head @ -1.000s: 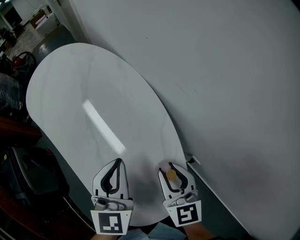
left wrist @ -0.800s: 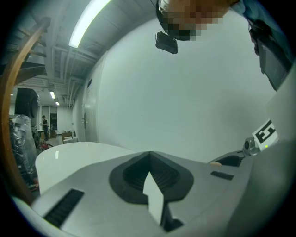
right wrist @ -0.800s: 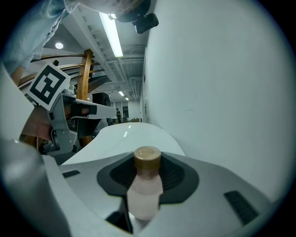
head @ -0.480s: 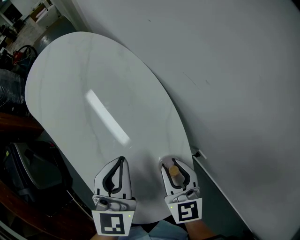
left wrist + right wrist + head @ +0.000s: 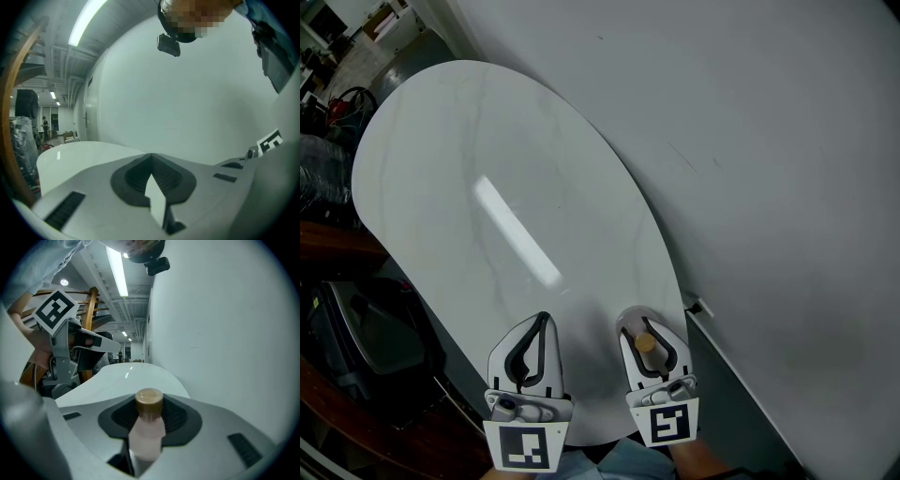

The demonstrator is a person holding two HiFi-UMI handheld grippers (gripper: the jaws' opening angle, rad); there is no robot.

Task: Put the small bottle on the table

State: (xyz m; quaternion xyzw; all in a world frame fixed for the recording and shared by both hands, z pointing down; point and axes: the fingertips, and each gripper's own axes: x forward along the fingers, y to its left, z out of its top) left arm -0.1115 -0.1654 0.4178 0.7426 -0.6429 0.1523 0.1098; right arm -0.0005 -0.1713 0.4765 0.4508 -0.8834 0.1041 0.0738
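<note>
A small pale pink bottle point(image 5: 146, 437) with a brown cap point(image 5: 645, 343) stands upright between the jaws of my right gripper point(image 5: 643, 330), which is shut on it. In the head view this gripper hangs over the near end of the white oval table point(image 5: 469, 169), close to its right edge. My left gripper point(image 5: 534, 328) is beside it on the left, over the same end of the table. Its jaws meet at their tips with nothing between them, as the left gripper view point(image 5: 151, 159) also shows.
A plain white wall point(image 5: 750, 141) runs along the table's right side. Dark bags and equipment point(image 5: 356, 347) sit on the floor left of the table. A wooden frame point(image 5: 89, 324) stands behind my left gripper in the right gripper view.
Both grippers have kept their place over the table's near end. The head view has shifted slightly, so the table sits a little higher in it.
</note>
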